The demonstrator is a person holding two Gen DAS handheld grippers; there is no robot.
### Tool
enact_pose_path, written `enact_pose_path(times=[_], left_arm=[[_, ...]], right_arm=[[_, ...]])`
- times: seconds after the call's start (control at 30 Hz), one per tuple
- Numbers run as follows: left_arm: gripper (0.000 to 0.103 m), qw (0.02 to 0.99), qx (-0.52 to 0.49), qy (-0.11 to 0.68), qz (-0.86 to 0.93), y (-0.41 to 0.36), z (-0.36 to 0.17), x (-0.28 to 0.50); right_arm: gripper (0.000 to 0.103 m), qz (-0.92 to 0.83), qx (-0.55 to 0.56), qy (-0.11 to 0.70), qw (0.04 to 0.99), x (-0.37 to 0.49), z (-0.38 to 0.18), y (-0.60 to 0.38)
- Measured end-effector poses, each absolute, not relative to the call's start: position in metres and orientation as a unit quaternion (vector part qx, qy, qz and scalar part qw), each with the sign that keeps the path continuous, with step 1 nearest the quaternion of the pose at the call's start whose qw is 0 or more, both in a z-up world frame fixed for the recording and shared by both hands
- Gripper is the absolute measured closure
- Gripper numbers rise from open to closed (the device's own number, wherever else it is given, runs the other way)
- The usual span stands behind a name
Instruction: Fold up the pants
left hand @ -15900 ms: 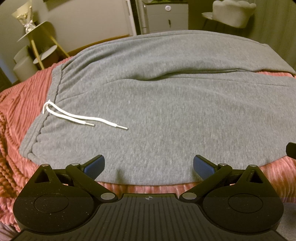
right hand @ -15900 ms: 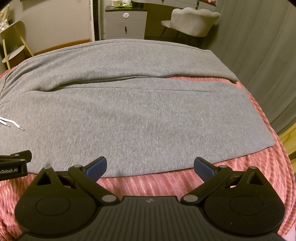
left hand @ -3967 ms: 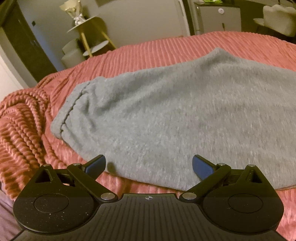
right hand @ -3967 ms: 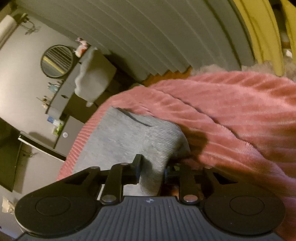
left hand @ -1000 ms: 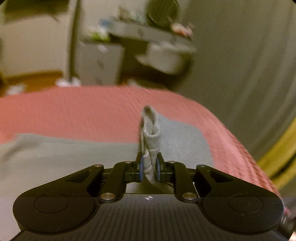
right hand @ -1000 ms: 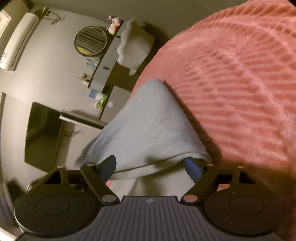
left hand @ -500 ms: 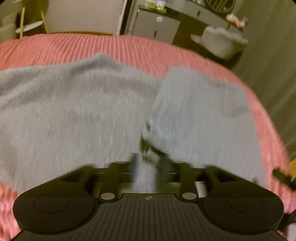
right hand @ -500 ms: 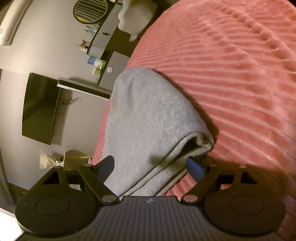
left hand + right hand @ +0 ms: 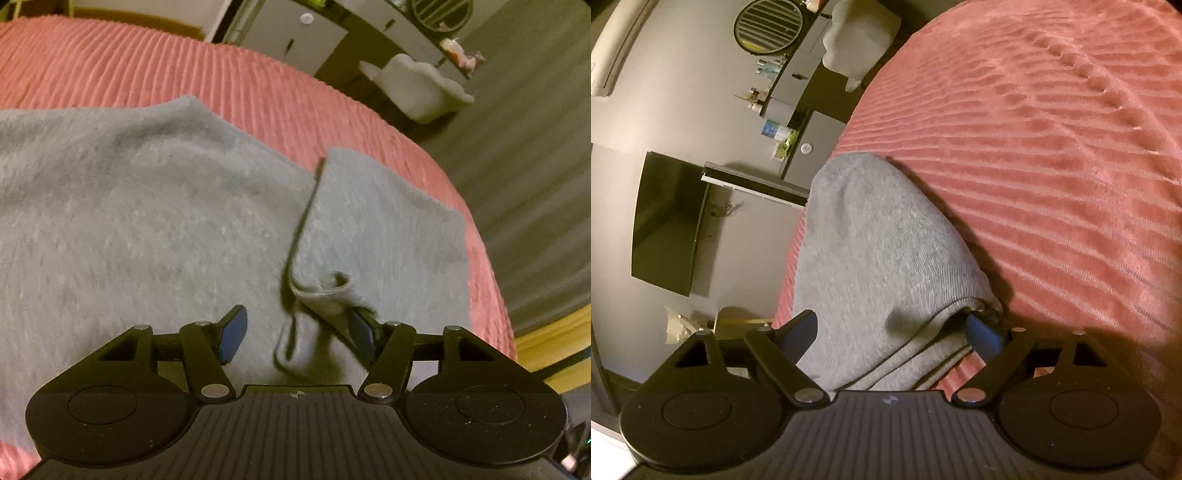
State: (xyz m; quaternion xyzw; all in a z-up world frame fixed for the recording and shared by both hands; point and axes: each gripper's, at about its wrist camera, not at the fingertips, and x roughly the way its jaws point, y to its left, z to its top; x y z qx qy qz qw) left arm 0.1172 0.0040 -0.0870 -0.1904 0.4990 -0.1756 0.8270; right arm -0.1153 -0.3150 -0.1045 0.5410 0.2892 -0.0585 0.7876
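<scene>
The grey pants [image 9: 129, 229] lie on the pink ribbed bedspread [image 9: 147, 66], with the leg end folded over [image 9: 380, 229] onto the rest. A curled cuff corner [image 9: 328, 291] sits just ahead of my left gripper [image 9: 295, 334], which is open with the cloth loose between its blue pads. In the right wrist view the folded grey pants [image 9: 879, 251] lie between the fingers of my right gripper [image 9: 890, 332], which is open; its right pad [image 9: 982, 332] sits under the fold's edge.
The bedspread [image 9: 1052, 147] spreads to the right of the pants. Beyond the bed stand a grey dresser [image 9: 295, 40], a pale chair [image 9: 417, 88] and a round mirror [image 9: 768, 22]. Curtains [image 9: 535, 184] hang at the right.
My left gripper has opened and let go of the cuff after carrying it over the pants. The right gripper stays open at the fold.
</scene>
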Motion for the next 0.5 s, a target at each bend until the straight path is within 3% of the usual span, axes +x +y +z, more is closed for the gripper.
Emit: enact_pose_path(times=[0.33,0.5], left_arm=[[0.035,0.799,-0.159,0.521,-0.256,-0.027,-0.086,0.183],[0.041,0.789,-0.133,0.536,-0.268,-0.057,-0.107,0.19]], right_arm=[[0.014,-0.056,0.514,0.299,0.802,-0.111,-0.099,-0.309],[0.014,-0.057,0.499,0.307,0.809,-0.107,-0.096,-0.308]])
